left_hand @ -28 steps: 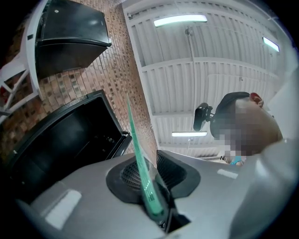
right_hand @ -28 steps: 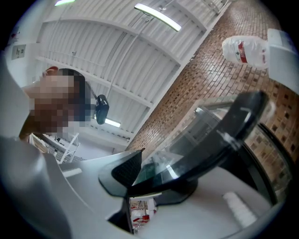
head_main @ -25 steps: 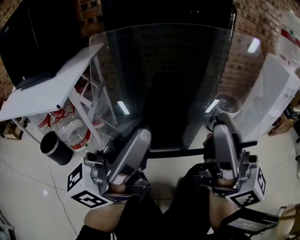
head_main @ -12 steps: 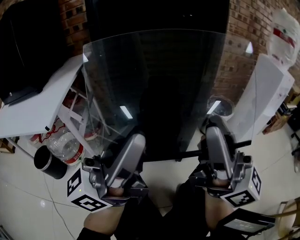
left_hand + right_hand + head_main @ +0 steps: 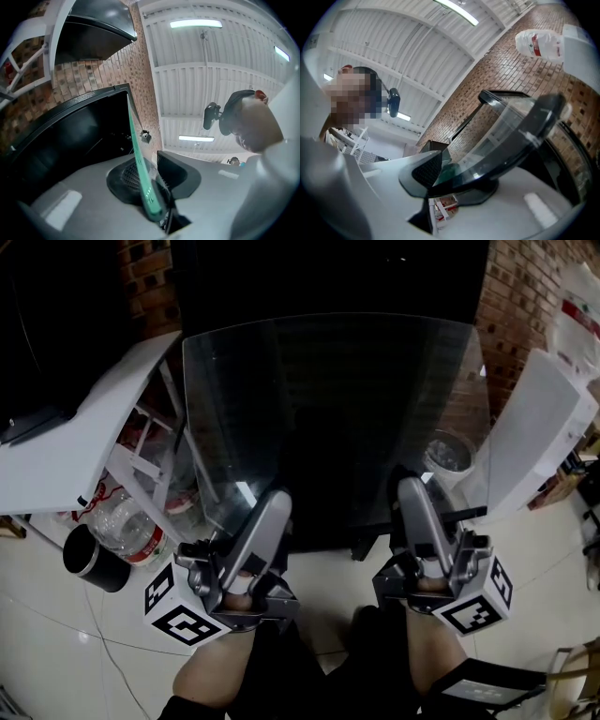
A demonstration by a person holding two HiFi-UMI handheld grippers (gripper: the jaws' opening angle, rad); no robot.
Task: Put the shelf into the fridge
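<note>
**Grip.** The left gripper point(image 5: 150, 197) has its jaws drawn narrow, with both pads clamped on the green-tinted near edge of the clear rectangular glass shelf point(image 5: 138, 159). The right gripper point(image 5: 450, 176) is closed on the same near edge, toward its right corner. Its jaws stand wider because they appear to take in the dark trim strip there.

**Location of the shelf.** In the head view the glass shelf point(image 5: 328, 418) is held off the floor, tilted up and away from the person. Only the left gripper point(image 5: 270, 510) and the right gripper point(image 5: 410, 495) carry it. Its far edge faces the dark, open-fronted cabinet point(image 5: 328, 268), judged to be the fridge. The shelf is not yet inside.

**Hazards.**
- Slippage: smooth glass is held only along one edge, so its weight levers against the pads. A loosened jaw would probably let the sheet pivot or drop onto the pale tiled floor point(image 5: 56, 634).
- Twisting: unequal height or spacing between the two grippers would likely load the pane and risk cracking it.
- Collision: the left corner passes near the tilted white tabletop point(image 5: 66, 465), and the right corner near the white panel point(image 5: 544, 418).
- Misalignment: the dark interior hides the support rails, so the far edge could strike the frame.
</note>
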